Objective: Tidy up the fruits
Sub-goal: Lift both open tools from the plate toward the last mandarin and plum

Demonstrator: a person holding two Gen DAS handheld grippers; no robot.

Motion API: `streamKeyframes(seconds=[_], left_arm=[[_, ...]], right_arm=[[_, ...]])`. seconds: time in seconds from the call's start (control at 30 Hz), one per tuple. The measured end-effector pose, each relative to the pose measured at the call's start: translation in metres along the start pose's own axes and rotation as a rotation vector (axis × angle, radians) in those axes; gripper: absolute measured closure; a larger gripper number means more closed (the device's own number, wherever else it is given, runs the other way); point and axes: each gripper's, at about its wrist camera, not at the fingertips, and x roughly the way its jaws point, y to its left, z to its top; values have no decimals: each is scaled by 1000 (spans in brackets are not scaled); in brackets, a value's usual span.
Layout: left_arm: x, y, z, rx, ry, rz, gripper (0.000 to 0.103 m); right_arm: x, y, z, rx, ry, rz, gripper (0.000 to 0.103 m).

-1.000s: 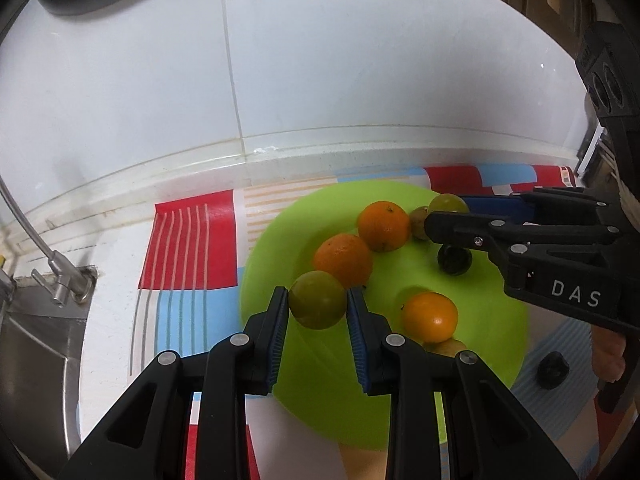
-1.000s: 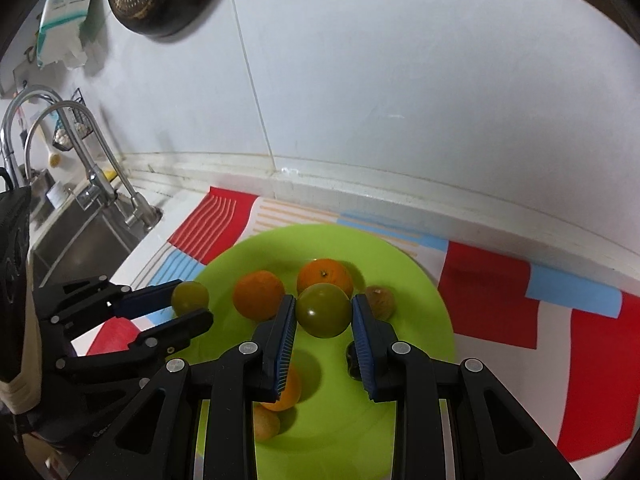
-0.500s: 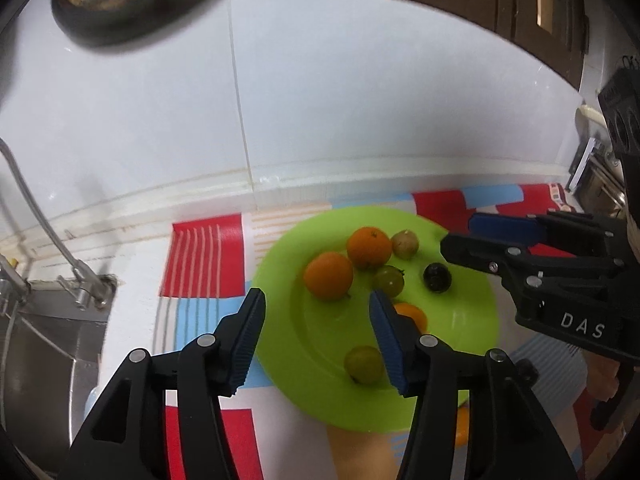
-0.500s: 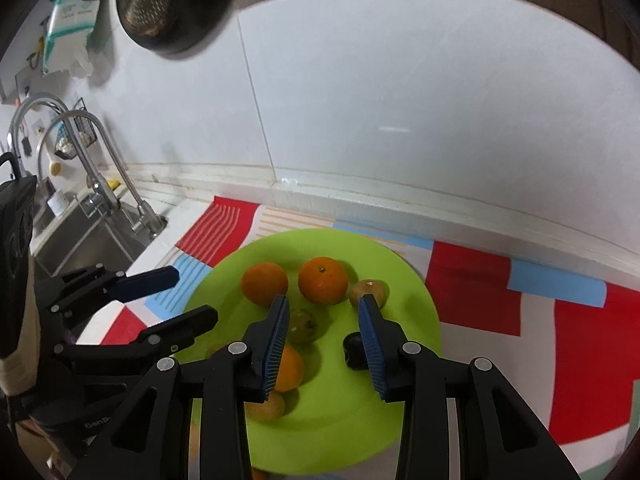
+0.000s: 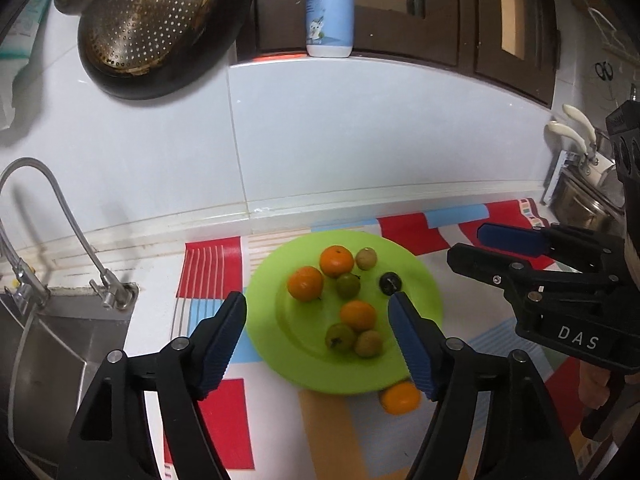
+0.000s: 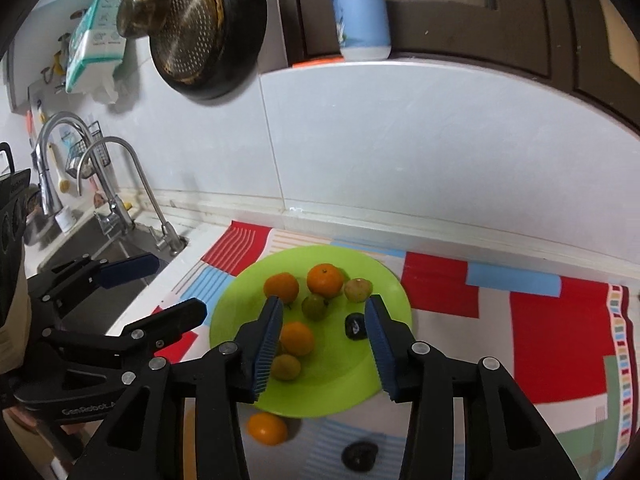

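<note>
A green plate [image 5: 420,280] [image 6: 340,368] lies on the patterned mat and holds three oranges [image 5: 337,260] [image 6: 325,279], several greenish fruits [image 5: 347,285] [image 6: 315,306] and one dark fruit [image 5: 390,282] [image 6: 355,325]. Off the plate's near rim lie another orange [image 5: 400,398] [image 6: 267,428] and a second dark fruit [image 6: 359,455]. My left gripper [image 5: 316,300] [image 6: 178,286] hangs above the plate's left side, jaws opening, nothing between them. My right gripper [image 6: 324,303] [image 5: 466,242] hovers over the right side, jaws also opening and empty.
A steel sink with a curved faucet [image 5: 60,216] [image 6: 120,184] sits left of the mat. A dark pan with a strainer [image 5: 152,28] hangs on the tiled wall. A blue-white bottle [image 5: 330,8] stands on the ledge. Cream-handled utensils [image 5: 572,132] are at the far right.
Both grippers were shut on a green fruit each; they have let go, the fruits now lie on the plate, and both grippers have drawn back and up with jaws wider.
</note>
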Motion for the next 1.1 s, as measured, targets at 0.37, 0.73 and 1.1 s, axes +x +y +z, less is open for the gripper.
streamKeyframes(seconds=[0.37, 0.73, 1.1], left_arm=[[-21, -20, -19, 23, -2, -9, 28], [-18, -44, -44, 82, -12, -7, 28], [10, -57, -70, 81, 76, -60, 29]], right_arm=[[-35, -3, -24, 2, -14, -54, 56], [-50, -10, -55, -8, 20, -95, 56], [-42, -12, -80, -62, 70, -105, 56]])
